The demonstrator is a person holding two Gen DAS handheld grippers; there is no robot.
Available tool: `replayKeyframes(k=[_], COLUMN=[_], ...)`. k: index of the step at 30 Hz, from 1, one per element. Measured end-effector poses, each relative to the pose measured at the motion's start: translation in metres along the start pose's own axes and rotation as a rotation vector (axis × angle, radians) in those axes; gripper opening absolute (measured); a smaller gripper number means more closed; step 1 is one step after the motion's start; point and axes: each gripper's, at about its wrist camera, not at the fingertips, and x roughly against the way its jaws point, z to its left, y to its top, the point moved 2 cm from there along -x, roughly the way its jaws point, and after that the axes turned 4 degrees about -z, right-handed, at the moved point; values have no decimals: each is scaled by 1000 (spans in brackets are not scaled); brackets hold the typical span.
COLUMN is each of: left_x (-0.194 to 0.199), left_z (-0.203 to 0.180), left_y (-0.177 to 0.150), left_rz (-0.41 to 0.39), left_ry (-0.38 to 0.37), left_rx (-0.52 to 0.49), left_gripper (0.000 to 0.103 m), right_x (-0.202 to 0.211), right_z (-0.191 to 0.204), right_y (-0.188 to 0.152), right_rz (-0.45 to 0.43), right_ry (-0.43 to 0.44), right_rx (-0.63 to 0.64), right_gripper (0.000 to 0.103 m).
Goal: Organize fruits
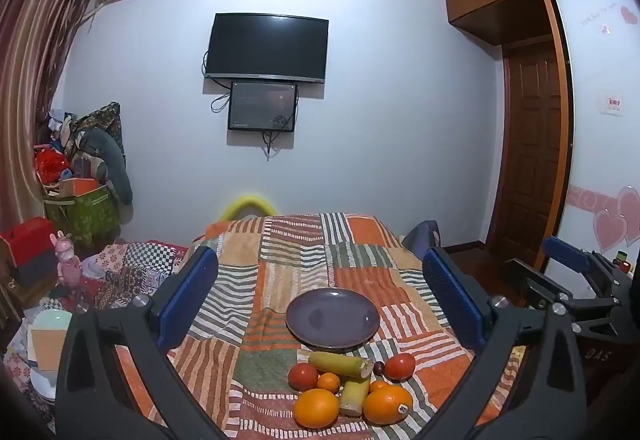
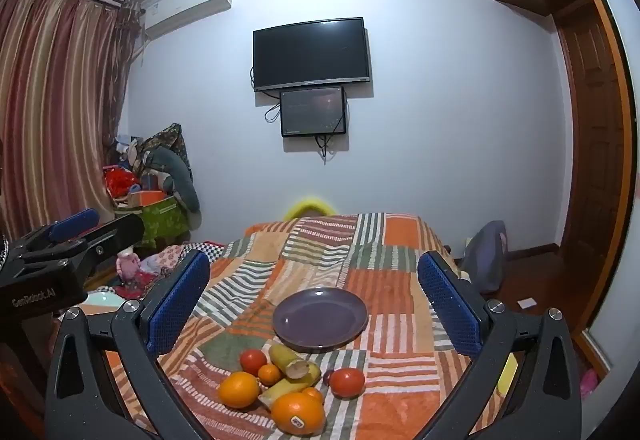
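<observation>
You had a table under a striped patchwork cloth [image 1: 304, 260] in front of you, with a dark television [image 1: 266, 47] on the wall beyond it. Your left gripper [image 1: 320, 294] was spread wide with nothing between its blue pads [image 1: 188, 296], and your right gripper [image 2: 316, 300] stood spread just as wide and held nothing. An empty purple plate [image 1: 333, 318] sat on the cloth. Just in front of it, nearer you, the fruit lay in a tight cluster: two large oranges [image 1: 316, 408], one with a sticker [image 1: 387, 404], two yellow-green cut stalk pieces [image 1: 340, 363], two red tomatoes [image 1: 303, 376], one set slightly apart [image 1: 400, 366], and two small tangerines [image 1: 329, 382]. None lay on the plate.
</observation>
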Motion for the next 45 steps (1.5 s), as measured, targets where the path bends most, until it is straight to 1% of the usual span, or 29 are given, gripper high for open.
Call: replayKeyframes(k=[11, 12, 17, 33, 37, 45], left_x=[0, 1, 2, -2, -2, -3], left_z=[-4, 3, 1, -1, 0, -1], left_y=[-5, -2, -3, -3, -4, -4], left_rz=[-8, -7, -6, 8, 11, 16], left_ry=[-9, -10, -13, -20, -22, -23], left_rx=[5, 11, 9, 0, 2, 2], left_gripper=[103, 103, 103, 103, 103, 103], right_x=[3, 3, 2, -1, -2, 1], right_z=[0, 0, -2, -9, -10, -10], right_y=[0, 1, 0, -2, -2, -2], right_rz=[1, 0, 4, 5, 5, 2], right_ry=[14, 13, 16, 8, -6, 0], right_rx=[-12, -11, -13, -41, -41, -42], right_gripper=[103, 103, 103, 103, 103, 103])
